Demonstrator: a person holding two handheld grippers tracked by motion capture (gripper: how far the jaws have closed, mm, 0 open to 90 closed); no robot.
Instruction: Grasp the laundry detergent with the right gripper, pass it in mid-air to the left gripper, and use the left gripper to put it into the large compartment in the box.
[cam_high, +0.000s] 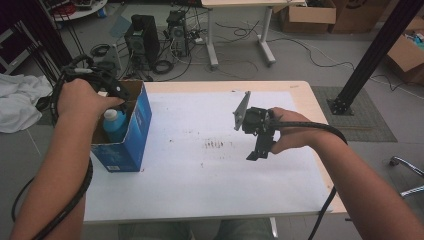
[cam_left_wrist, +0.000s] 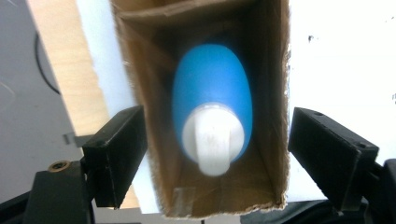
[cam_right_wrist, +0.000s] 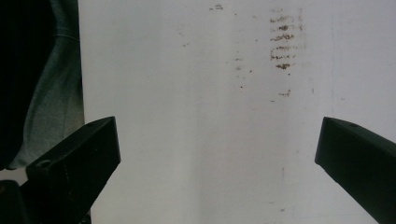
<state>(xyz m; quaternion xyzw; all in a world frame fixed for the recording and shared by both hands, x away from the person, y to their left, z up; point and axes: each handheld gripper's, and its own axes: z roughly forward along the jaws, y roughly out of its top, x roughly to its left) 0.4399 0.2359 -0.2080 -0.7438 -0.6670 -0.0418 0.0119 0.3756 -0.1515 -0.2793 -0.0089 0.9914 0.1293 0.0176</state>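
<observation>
The blue bottle (cam_left_wrist: 212, 93) stands upright inside the open-topped blue cardboard box (cam_high: 131, 135), directly below the left tool (cam_left_wrist: 215, 149); seen from above along that tool, its body is a smooth, rounded oval of plain blue, topped by a white cap (cam_left_wrist: 212, 137) with a short spout that points toward the tool's base; the picture is soft there, so finer detail on the cap cannot be told. The box's inside is bare brown card, with a strip of clear tape on the wall nearest the tool; its outer walls are glossy blue, with a small white patch low on the near side. The left tool's jaws stand spread, one on each side of the box's walls, with nothing pinched between them; the bottle sits between them but lower, untouched. In the high view the left hand (cam_high: 82, 102) holds this tool over the box's open top. The right tool (cam_right_wrist: 217, 154) hangs well off to the box's side, above the white surface (cam_high: 200, 185), its jaws wide apart and empty; faint brown smudges (cam_right_wrist: 282, 44) mark the surface beyond its tips.
</observation>
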